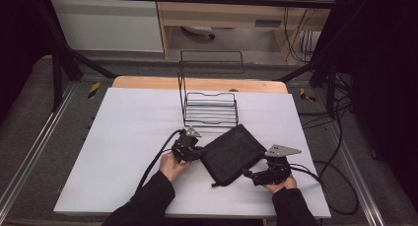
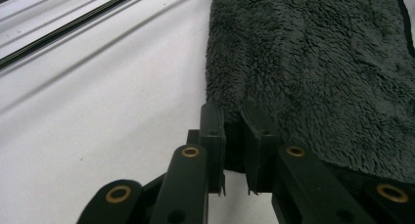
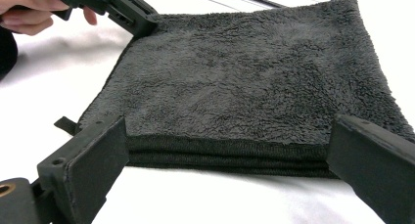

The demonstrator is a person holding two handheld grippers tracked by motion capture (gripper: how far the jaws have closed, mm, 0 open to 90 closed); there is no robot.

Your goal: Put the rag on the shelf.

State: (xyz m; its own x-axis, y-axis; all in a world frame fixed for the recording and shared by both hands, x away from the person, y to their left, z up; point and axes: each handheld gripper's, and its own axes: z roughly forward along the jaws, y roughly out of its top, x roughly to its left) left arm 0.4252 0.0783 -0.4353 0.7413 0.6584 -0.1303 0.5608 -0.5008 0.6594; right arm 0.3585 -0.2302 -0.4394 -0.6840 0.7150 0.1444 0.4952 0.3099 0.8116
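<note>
One white table [image 1: 123,152] carries everything we see, and just below the middle of the high view lies a folded dark towel [image 1: 231,153], flat, turned like a diamond, its long axis running from lower left to upper right. In the right gripper view we count several stacked layers along its near edge, and a small loop tab juts out at the lower left corner. Above it in the high view stands a black wire rack [image 1: 209,107], well apart from the cloth, with nothing between them. Our left gripper [image 2: 234,131] sits at the towel's left corner, its jaws drawn nearly together and pinching the cloth's edge. Our right gripper [image 3: 220,155] rests at the lower right edge, jaws spread wide on either side of the folded edge, gripping nothing.
</note>
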